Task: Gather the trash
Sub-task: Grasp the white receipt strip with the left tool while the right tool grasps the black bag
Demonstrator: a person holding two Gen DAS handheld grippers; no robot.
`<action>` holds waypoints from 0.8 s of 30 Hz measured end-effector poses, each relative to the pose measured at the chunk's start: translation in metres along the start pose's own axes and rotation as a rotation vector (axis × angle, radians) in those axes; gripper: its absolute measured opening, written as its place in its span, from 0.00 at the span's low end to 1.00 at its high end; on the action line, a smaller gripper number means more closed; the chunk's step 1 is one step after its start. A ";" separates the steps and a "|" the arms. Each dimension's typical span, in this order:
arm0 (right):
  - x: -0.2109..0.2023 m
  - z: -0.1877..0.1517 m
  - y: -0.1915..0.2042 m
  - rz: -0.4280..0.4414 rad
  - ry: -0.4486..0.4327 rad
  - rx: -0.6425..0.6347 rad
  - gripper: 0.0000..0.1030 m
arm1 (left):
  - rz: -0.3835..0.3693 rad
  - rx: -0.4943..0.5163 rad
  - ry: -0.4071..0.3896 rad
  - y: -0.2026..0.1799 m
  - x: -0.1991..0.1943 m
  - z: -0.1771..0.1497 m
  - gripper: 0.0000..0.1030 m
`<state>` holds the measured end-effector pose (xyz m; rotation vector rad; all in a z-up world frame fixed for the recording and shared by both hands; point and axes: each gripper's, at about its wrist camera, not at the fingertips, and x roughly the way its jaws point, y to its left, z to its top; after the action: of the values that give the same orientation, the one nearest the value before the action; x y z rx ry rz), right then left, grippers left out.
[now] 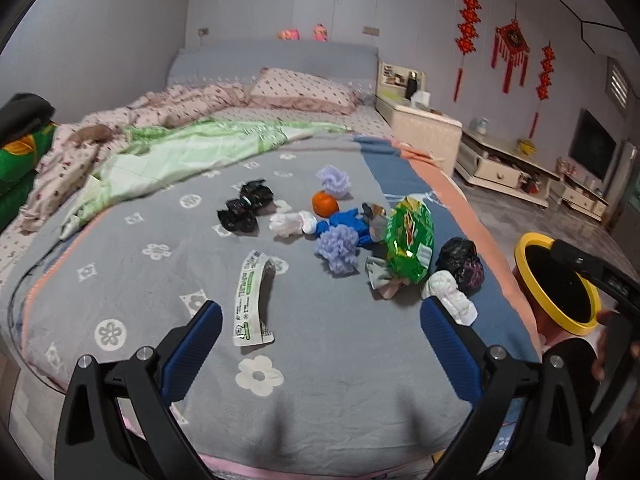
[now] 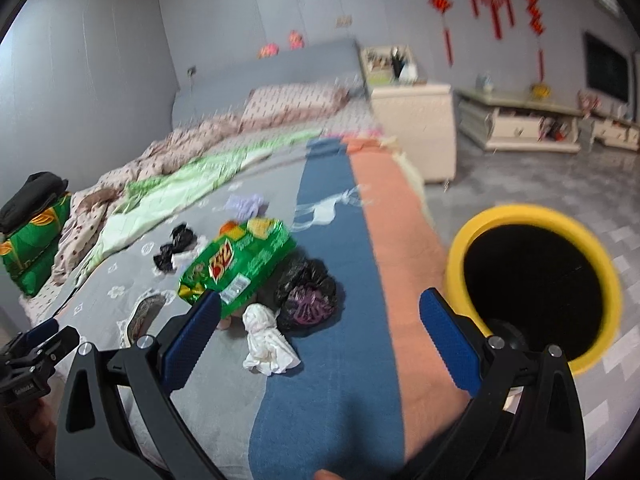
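Ribbed blue tongs (image 1: 320,320) spread, crinkled foil packet (image 1: 410,236)

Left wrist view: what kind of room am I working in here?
Most likely a bedroom at home: a made-up bed with a pillow, a bedside cabinet, and red knot ornaments on the wall.

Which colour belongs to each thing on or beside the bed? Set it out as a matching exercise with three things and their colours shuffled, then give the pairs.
Things:
1. snack bag
2. trash bin rim
3. round fruit

Colours:
A. orange
B. green
C. yellow

Pairs: 1-B, 2-C, 3-A
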<state>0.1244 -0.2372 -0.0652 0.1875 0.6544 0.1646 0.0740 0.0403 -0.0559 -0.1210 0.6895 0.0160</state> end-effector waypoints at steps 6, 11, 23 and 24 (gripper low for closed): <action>0.048 0.006 -0.002 0.019 0.106 -0.012 0.92 | 0.053 -0.040 0.061 0.029 0.035 0.006 0.93; 0.086 0.012 -0.004 0.025 0.175 -0.012 0.92 | 0.101 -0.061 0.119 0.050 0.070 0.010 0.93; 0.155 0.028 0.001 0.040 0.304 -0.014 0.91 | 0.101 -0.047 0.175 0.069 0.129 0.020 0.93; 0.160 0.028 0.002 0.041 0.309 -0.015 0.90 | 0.102 -0.036 0.182 0.070 0.134 0.021 0.93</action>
<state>0.2665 -0.2050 -0.1364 0.1625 0.9571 0.2402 0.1869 0.1085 -0.1324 -0.1226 0.8767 0.1161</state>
